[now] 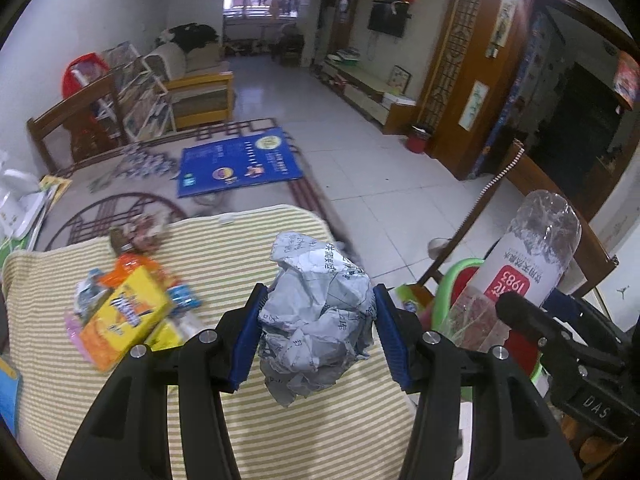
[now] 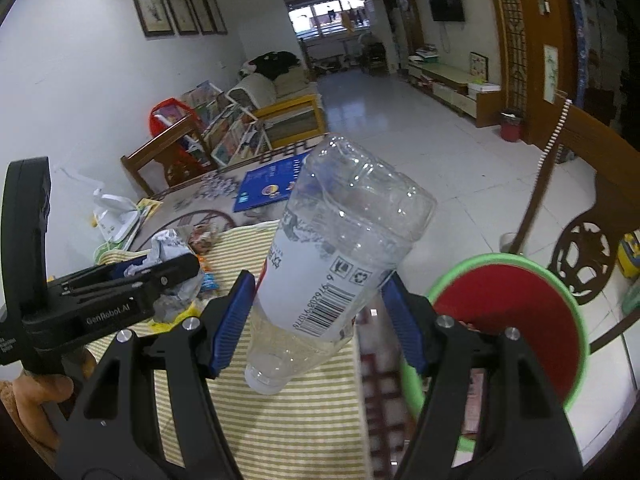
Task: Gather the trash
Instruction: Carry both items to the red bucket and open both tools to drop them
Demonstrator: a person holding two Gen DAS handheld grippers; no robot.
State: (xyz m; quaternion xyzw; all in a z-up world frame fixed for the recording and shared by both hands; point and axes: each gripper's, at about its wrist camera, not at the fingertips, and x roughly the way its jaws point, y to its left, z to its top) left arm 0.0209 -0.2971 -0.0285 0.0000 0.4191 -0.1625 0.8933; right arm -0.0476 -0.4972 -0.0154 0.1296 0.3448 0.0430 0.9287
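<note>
Left wrist view: left gripper (image 1: 318,326) clamps 1 paper wad (image 1: 316,312); right gripper (image 2: 320,316) grips 1 bottle (image 2: 332,272); 1 bin (image 2: 508,320) nr.

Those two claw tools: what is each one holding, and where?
Left gripper: crumpled paper ball, squeezed at its sides. Right gripper: empty plastic bottle, around its labelled middle.

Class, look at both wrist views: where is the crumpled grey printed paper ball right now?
The crumpled grey printed paper ball is clamped between the left gripper's blue pads above the green-striped cloth, left of the clear plastic bottle held in the right gripper.
</note>
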